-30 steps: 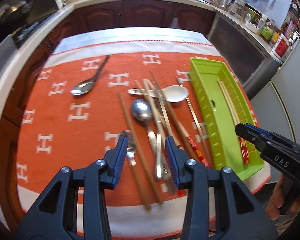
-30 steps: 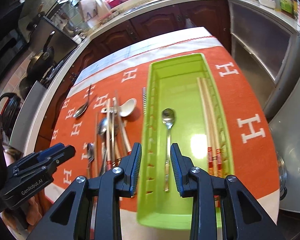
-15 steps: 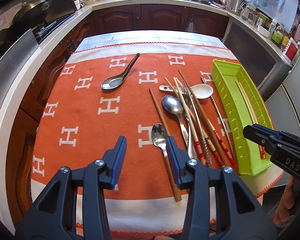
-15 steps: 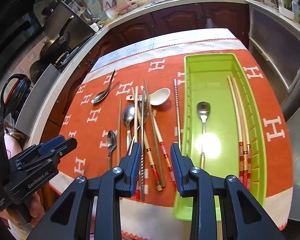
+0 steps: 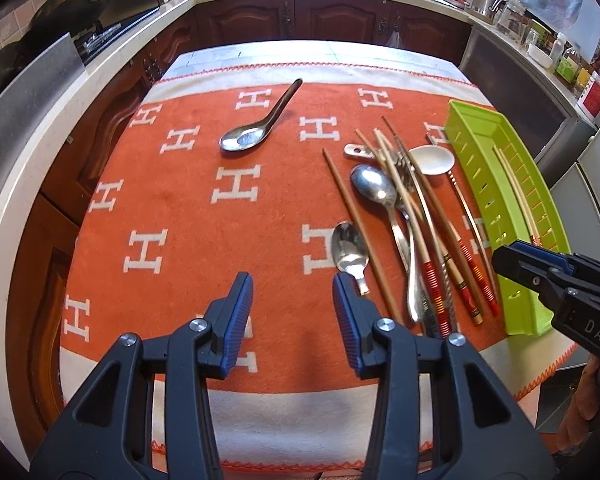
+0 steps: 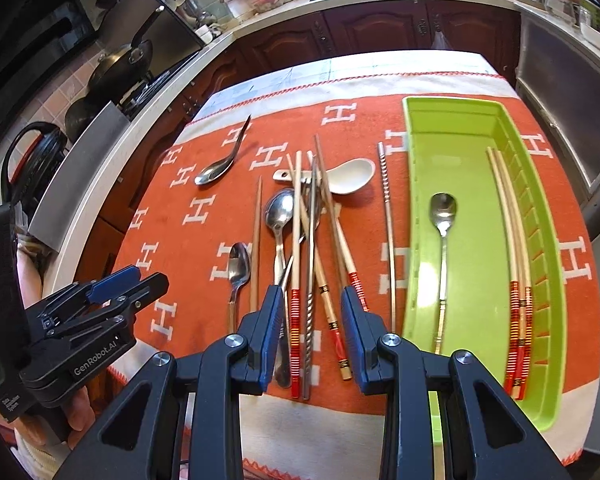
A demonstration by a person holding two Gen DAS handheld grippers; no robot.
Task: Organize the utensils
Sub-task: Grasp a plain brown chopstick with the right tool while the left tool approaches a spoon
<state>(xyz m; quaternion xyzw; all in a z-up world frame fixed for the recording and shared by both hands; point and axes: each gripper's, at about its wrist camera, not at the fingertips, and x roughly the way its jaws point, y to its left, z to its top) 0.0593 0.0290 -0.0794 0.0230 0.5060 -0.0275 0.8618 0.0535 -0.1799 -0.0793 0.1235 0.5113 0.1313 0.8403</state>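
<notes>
Both my tongs spread and empty over the orange cloth (image 5: 180,208).

My left tongs (image 5: 292,304) hang lower centre above bare cloth, a small spoon (image 5: 350,254) just right. My right tongs (image 6: 310,320) straddle the chopstick pile (image 6: 312,240); the green tray (image 6: 476,120) sits right, near the cloth's edge.
</notes>
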